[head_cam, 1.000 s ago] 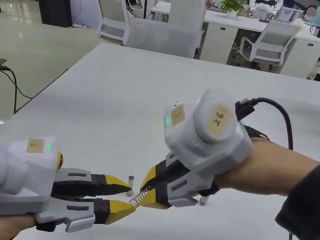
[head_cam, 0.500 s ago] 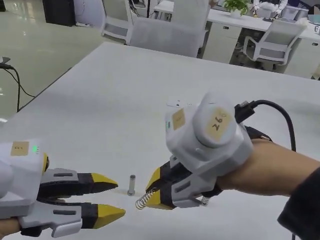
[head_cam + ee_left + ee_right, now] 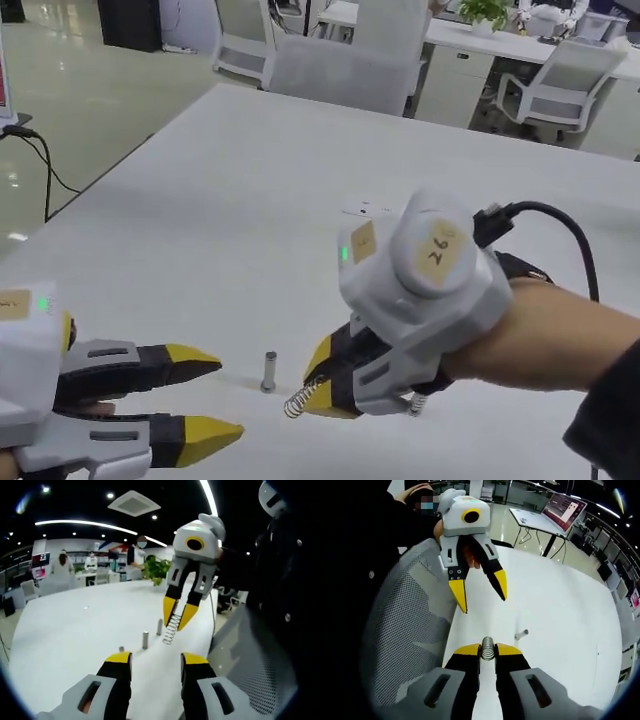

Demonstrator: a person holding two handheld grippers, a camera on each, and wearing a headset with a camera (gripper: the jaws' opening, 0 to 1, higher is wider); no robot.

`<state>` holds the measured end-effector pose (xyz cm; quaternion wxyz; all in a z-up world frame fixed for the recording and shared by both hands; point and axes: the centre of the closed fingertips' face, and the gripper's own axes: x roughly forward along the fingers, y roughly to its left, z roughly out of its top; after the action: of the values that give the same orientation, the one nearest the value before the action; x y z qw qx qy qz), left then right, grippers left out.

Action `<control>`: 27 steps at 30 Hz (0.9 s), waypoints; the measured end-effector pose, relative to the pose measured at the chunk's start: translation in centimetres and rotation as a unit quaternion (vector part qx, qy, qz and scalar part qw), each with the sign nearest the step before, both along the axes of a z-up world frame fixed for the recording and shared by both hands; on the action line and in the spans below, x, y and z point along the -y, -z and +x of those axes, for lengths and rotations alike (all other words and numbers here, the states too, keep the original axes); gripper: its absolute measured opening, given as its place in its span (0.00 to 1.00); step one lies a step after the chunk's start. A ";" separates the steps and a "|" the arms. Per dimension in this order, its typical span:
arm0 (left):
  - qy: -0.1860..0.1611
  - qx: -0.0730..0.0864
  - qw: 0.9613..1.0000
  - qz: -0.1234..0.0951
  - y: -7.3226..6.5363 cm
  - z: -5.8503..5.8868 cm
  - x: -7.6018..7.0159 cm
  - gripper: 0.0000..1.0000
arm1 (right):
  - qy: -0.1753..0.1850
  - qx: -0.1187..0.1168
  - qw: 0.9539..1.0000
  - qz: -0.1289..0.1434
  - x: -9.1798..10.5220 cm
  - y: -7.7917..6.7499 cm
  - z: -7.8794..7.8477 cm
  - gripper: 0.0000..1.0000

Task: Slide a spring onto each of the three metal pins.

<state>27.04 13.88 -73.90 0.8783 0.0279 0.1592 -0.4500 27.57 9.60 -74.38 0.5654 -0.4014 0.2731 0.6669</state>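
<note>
Spring [image 3: 298,401] sits pinched in my right gripper [image 3: 318,385], tilted just beside the pin [image 3: 268,371]; my left gripper [image 3: 222,397] gapes empty. Held skewed, it may catch the pin's top, buckle or pop loose.

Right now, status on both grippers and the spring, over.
Left gripper open, empty, short of the pin. Right gripper shut on spring, spring beside the bare pin, not on it. Nothing between spring and pin.
</note>
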 end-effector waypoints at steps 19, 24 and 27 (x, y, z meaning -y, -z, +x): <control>0.002 0.007 1.000 0.025 0.8 -0.1 0.3 0.33 | -0.003 0.024 0.999 -0.030 -0.8 0.0 3.3 0.08; 0.004 0.007 1.000 0.029 1.0 -0.1 0.3 0.33 | -0.003 0.030 0.999 -0.040 -1.1 0.4 4.1 0.08; 0.000 0.008 1.000 0.027 1.0 0.0 0.2 0.33 | -0.004 0.035 0.998 -0.045 -1.5 0.5 4.6 0.08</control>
<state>27.01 13.72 -74.87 0.8785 0.0556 0.1643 -0.4452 32.21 11.11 -74.90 0.5529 -0.4508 0.2816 0.6417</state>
